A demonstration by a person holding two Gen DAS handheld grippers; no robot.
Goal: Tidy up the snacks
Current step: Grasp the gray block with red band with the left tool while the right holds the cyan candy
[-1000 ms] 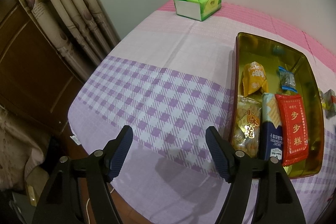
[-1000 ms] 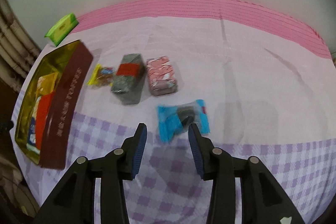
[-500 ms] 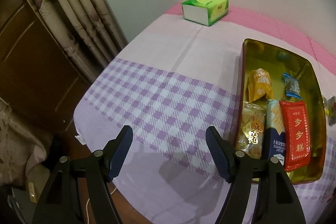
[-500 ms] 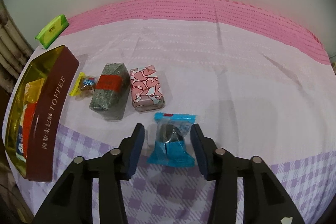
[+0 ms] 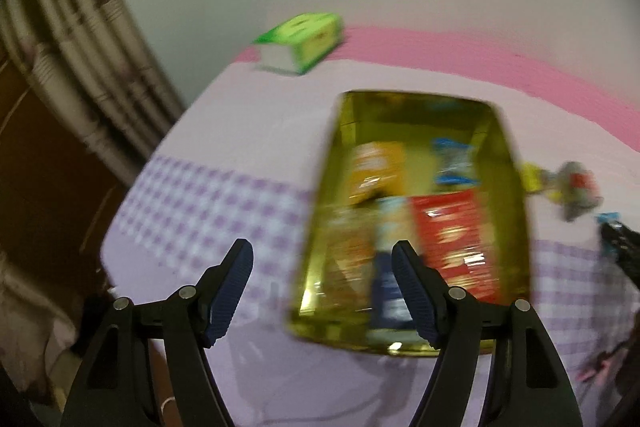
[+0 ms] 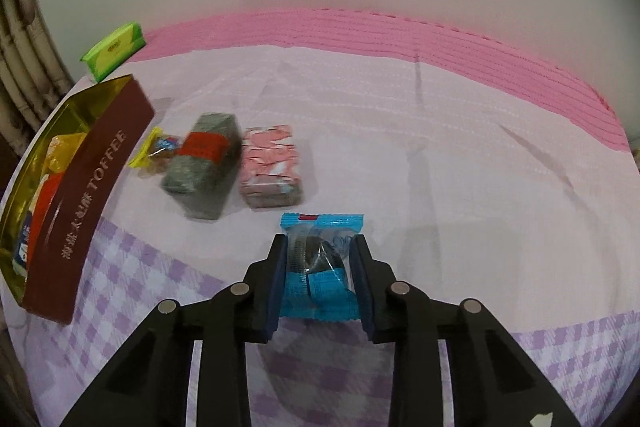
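My right gripper points down at the checked tablecloth, its jaws closing, and both pads press the sides of a blue snack packet with a dark round biscuit inside. My left gripper hangs open and empty above the near left corner of the gold tin; this view is blurred. The tin holds a red packet, an orange packet and a small blue one. In the right wrist view the tin's brown side lies at the left.
Between the tin and the blue packet lie a grey-green block with a red band, a pink packet and a small yellow-ended sweet. A green tissue pack sits at the back left. Curtains hang beyond the table's left edge.
My left gripper has swung right, so the tin now sits ahead of its fingers. My right gripper's jaws have come together on the blue packet that lay between them.
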